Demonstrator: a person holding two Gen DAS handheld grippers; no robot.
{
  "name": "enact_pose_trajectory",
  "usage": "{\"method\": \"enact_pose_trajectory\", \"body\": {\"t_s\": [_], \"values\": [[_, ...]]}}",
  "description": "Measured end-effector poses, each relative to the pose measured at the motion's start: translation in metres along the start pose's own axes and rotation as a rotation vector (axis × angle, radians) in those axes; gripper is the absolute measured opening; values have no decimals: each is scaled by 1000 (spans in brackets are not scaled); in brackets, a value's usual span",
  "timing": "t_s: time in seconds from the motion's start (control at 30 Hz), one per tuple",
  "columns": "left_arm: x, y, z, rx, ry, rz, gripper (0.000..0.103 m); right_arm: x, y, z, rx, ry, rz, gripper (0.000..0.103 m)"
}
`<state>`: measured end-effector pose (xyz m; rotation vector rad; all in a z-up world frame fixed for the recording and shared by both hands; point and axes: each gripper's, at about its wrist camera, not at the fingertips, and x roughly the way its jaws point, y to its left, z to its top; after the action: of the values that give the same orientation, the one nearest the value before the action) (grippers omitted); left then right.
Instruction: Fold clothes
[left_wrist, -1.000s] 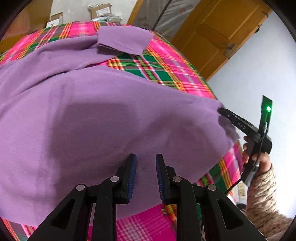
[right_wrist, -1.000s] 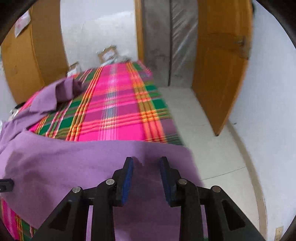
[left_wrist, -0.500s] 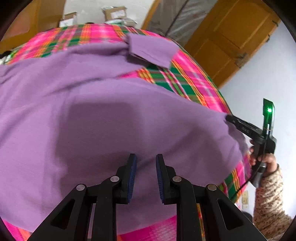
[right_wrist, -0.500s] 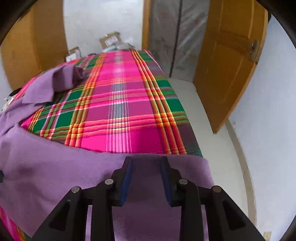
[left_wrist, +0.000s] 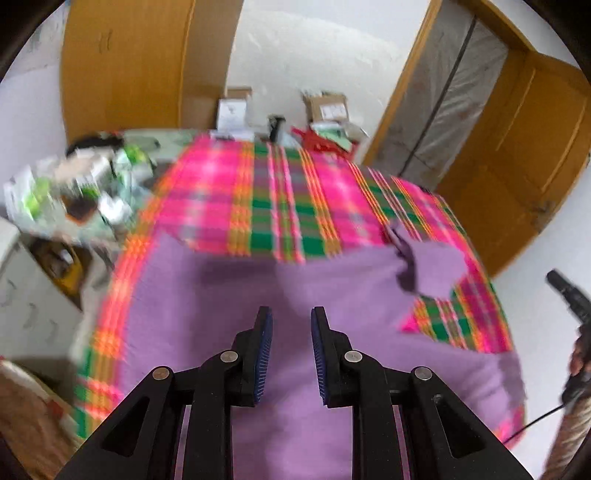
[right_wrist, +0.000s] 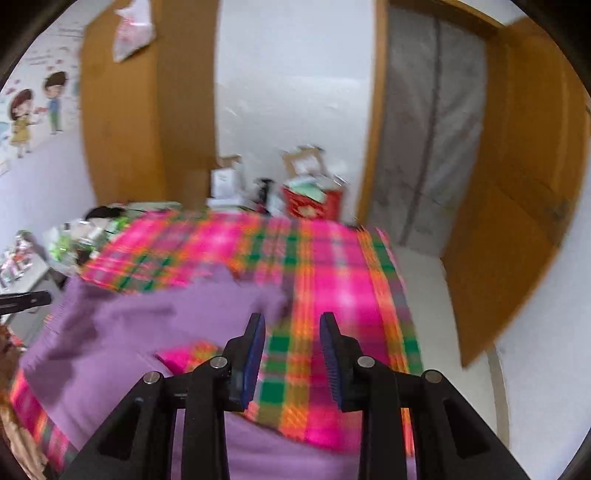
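A purple garment (left_wrist: 221, 295) lies spread over the near half of the pink and green plaid bed (left_wrist: 288, 192), one sleeve (left_wrist: 432, 266) folded across at the right. My left gripper (left_wrist: 291, 314) hangs above the garment, open, with nothing between its pads. In the right wrist view the same garment (right_wrist: 147, 314) covers the left and near part of the bed (right_wrist: 351, 280). My right gripper (right_wrist: 291, 319) is open above the garment's right edge and holds nothing. The right tool (left_wrist: 569, 295) shows at the far right edge of the left wrist view, held by a hand. Both views are blurred.
Cardboard boxes (left_wrist: 327, 107) and a red crate (right_wrist: 314, 201) stand past the bed's far end. A cluttered table (left_wrist: 74, 192) sits to the left, above a white cabinet (left_wrist: 29, 295). A wooden door (right_wrist: 517, 221) stands open at the right over bare floor (right_wrist: 424, 273).
Both grippers have risen and tipped upward, away from the garment's near edge. The bed's far end and the room beyond have come into view. The jaws keep the same gap.
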<state>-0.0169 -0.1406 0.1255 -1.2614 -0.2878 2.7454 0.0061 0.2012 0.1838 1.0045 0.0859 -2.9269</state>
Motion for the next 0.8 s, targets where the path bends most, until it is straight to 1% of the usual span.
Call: {"method": "enact_pose_trajectory", "body": {"t_s": [0.1,0.2,0.27,0.4,0.5,0.57,0.63,0.7,0.8], "values": [[13,18,23,23,31,57,22,10,29,27,-44,-6,58,31],[32,34,40,50,81,105,22,40,56,53,-86,16,127,31],[46,42,47,50,109,118,22,62,77,65,-121,39,162,31],[71,56,52,58,175,111,22,107,109,75,-201,73,206,31],[92,61,50,94,221,131,22,146,135,70,-272,157,255,31],[105,65,49,106,248,143,22,171,149,61,-319,210,256,31],[112,63,47,139,253,162,22,195,158,49,-332,257,266,31],[116,57,44,199,249,160,22,214,164,40,-341,294,295,32],[128,55,44,233,264,146,22,236,173,27,-361,344,340,35]]}}
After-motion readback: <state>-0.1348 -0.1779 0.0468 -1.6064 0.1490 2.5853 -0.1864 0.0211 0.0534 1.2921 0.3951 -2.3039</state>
